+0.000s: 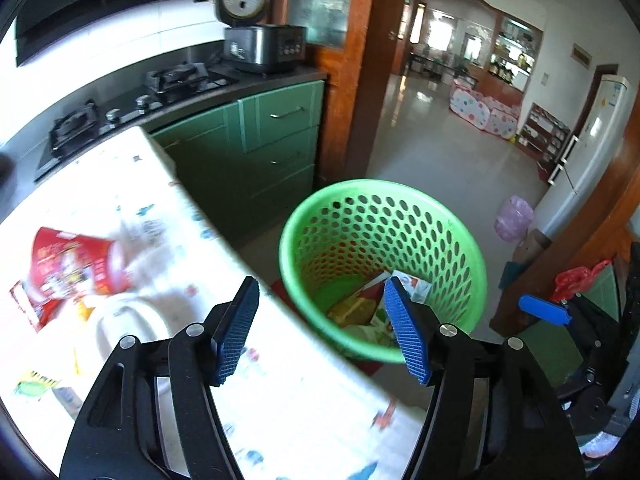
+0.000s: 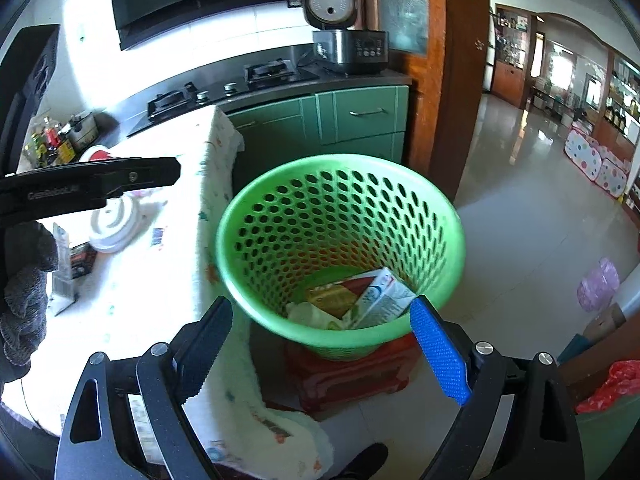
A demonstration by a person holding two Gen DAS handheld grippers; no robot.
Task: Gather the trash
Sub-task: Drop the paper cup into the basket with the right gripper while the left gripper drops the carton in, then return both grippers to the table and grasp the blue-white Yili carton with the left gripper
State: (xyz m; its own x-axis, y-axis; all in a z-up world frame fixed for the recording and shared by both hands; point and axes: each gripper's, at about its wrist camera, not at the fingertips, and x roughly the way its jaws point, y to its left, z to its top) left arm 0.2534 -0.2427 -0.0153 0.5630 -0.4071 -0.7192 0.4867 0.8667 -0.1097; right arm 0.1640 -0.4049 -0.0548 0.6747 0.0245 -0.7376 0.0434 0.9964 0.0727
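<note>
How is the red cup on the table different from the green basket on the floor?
The red cup lies tipped on its side on the table, while the green basket stands upright on a red stool. The cup has solid printed walls; the basket is plain green and full of holes. The cup looks much smaller than the basket. Both are round and wider at the open end.

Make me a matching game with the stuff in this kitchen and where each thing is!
Things:
1. green basket
2. red cup
3. rice cooker
4. white lid

Places:
A. on the dark counter beside the stove
B. lying on its side on the table
C. on a red stool on the floor
D. flat on the tablecloth, near the left gripper

Pairs: 1-C, 2-B, 3-A, 4-D
</note>
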